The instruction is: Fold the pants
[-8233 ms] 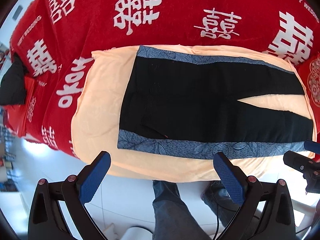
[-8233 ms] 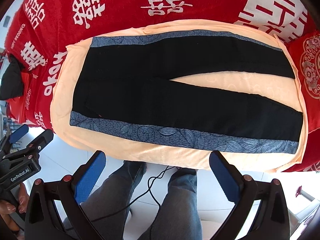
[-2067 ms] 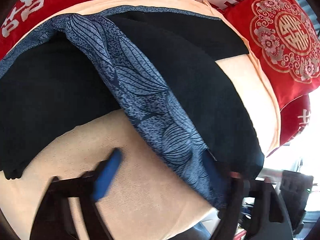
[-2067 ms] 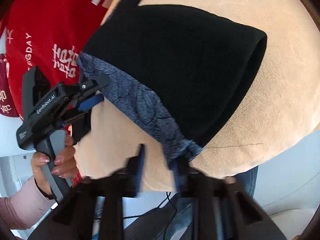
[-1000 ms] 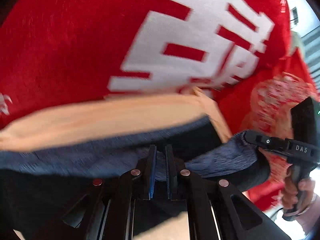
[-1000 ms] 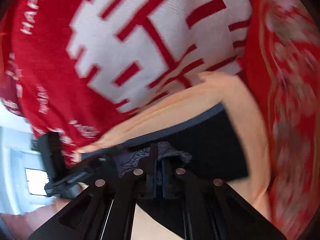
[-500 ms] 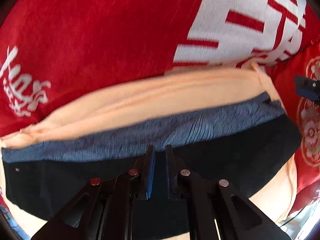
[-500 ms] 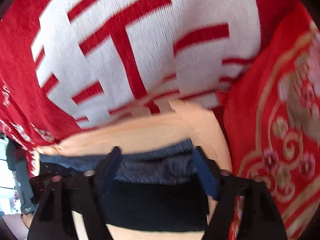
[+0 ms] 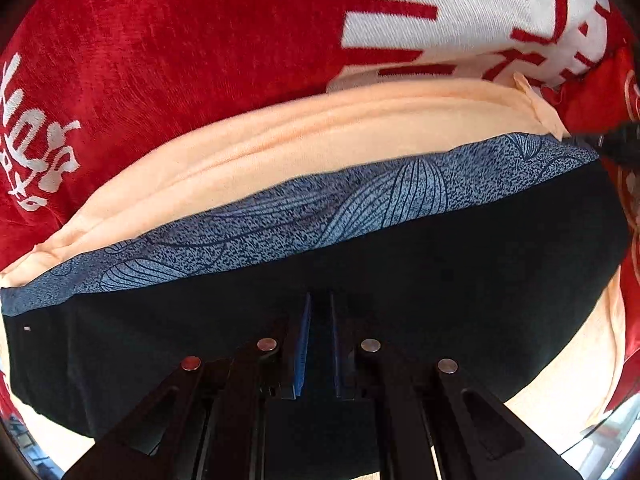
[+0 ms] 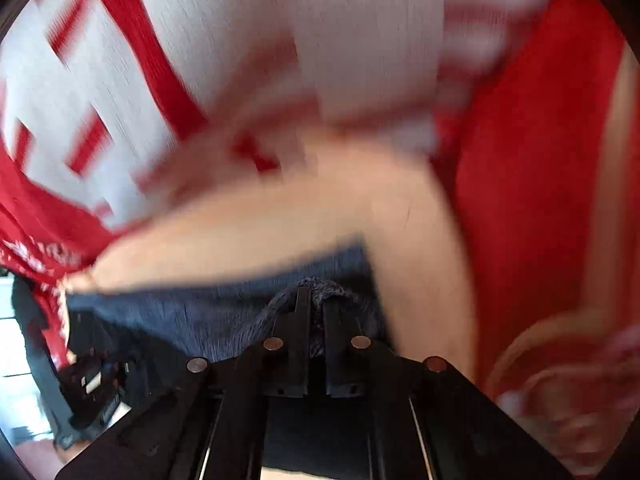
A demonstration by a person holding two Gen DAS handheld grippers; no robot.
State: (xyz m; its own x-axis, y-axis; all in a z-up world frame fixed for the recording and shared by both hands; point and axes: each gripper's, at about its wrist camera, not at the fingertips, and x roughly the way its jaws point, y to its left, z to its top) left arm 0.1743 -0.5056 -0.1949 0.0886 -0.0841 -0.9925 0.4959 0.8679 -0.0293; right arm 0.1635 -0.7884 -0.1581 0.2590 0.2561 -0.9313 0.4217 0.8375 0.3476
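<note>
The pants [image 9: 400,280] lie across the peach cloth [image 9: 320,132] with their long axis running side to side in my left view, tilting up toward the right, so the length runs along the cloth's far edge rather than toward it. They are black, with a blue-grey band printed in a leaf pattern [image 9: 360,204] forming the far long edge, just inside the far edge of the peach cloth; a strip of bare peach shows between that band and the red blanket [image 9: 180,60] with its big white characters, which lies under and beyond everything. The black cloth looks smooth and flat, rounding off at the right, where a little peach cloth shows again near the right edge. My left claw [image 9: 320,332] points down onto the black part, its blue-padded fingers [image 9: 301,344] drawn close together with dark fabric between them, so I take it as closed on the pants. My right view is badly blurred, but my right claw [image 10: 314,312] is also closed, with a bunched tuft of the blue-grey band [image 10: 320,286] pinched between its fingers, near the right-hand end of the band where the peach cloth curves round it. At the lower left of that view I can make out my other gripper, dark and smeared.
</note>
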